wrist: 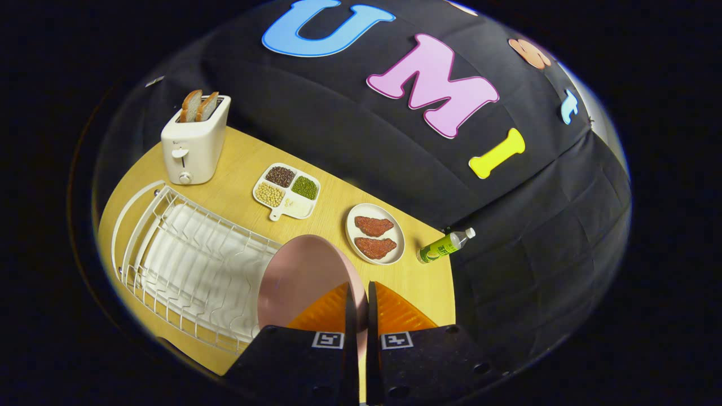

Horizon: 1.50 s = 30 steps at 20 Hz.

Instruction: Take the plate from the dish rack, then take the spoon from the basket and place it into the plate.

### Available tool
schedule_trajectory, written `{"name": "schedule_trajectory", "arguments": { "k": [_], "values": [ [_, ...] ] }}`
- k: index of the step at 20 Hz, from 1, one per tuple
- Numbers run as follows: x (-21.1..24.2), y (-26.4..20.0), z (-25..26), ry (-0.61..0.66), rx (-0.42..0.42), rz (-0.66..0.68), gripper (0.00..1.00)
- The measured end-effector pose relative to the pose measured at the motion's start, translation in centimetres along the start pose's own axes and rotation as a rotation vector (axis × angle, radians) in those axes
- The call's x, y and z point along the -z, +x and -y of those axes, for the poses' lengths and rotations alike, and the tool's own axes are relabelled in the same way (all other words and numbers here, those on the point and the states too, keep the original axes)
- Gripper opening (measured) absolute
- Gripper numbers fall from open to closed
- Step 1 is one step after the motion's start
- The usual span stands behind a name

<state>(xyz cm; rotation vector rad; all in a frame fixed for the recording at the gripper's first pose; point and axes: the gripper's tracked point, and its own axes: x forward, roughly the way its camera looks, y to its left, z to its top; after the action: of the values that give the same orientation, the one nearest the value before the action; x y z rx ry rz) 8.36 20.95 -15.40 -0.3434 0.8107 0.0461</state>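
Pinching the rim of the pink plate (302,276), the gripper (361,307) has both fingers pressed on its edge — the plate stands on edge just beside the dish rack (186,265). Beyond lie an oval dish (351,228) of two patties, a bottle (444,246), a tray (286,190) of beans and a toaster (194,144).

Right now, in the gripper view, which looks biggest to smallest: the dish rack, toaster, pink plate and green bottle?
1. Dish rack
2. Pink plate, clamped on edge in the gripper; nearness enlarges it
3. Toaster, farther off, so its rank against the plate is unsure
4. Green bottle
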Motion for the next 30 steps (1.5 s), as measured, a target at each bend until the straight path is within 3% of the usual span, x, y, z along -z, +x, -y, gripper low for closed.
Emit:
{"name": "schedule_trajectory", "arguments": {
  "k": [8, 16, 23, 30],
  "values": [
    [3.3, -4.1, 3.7, 0.282, -0.182, -0.001, 0.10],
    [12.7, -8.9, 4.3, 0.440, -0.363, -0.029, 0.09],
    [24.6, -9.8, -0.8, 0.610, -0.548, -0.225, 0.09],
    [29.6, -5.8, -5.4, 0.832, -0.598, -0.328, 0.09]
  ]
}}
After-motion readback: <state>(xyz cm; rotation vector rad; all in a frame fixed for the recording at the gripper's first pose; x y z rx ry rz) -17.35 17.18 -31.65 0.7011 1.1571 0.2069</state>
